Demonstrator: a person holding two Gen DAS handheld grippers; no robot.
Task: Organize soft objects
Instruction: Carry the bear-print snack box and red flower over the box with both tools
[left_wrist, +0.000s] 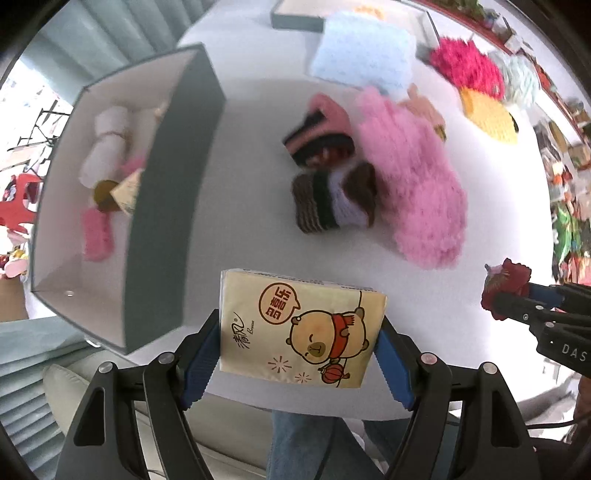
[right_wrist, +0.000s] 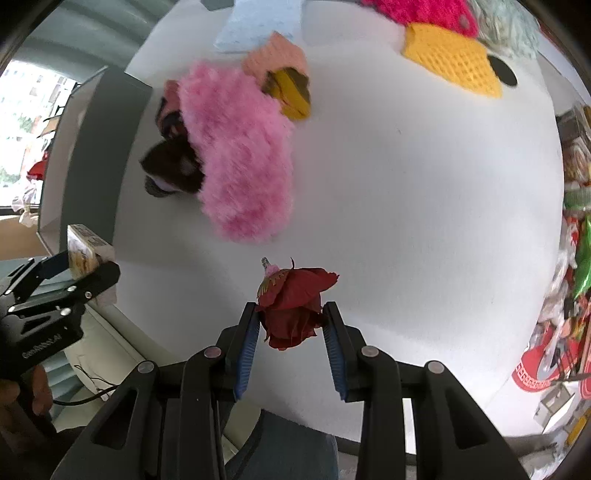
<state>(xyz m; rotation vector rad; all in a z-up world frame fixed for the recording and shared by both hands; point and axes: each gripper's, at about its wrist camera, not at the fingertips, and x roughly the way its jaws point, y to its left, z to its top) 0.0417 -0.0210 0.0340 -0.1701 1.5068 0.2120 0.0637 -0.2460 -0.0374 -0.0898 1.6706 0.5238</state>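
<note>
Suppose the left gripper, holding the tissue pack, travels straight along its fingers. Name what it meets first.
Probably the striped knitted pile ahead of the left gripper and its tissue pack; bare white table lies between, though depth is uncertain.

Tissue pack (left_wrist: 299, 332) sitting between left gripper (left_wrist: 301, 345) fingers, above table (left_wrist: 251, 206) near edge; open box (left_wrist: 173, 206) lying to its left; fluffy cloth (left_wrist: 413, 184) lying beyond, overlapping knitted items (left_wrist: 328, 199); fabric flower (right_wrist: 291, 308) sitting between right gripper (right_wrist: 291, 343) fingers, right of pack.
</note>
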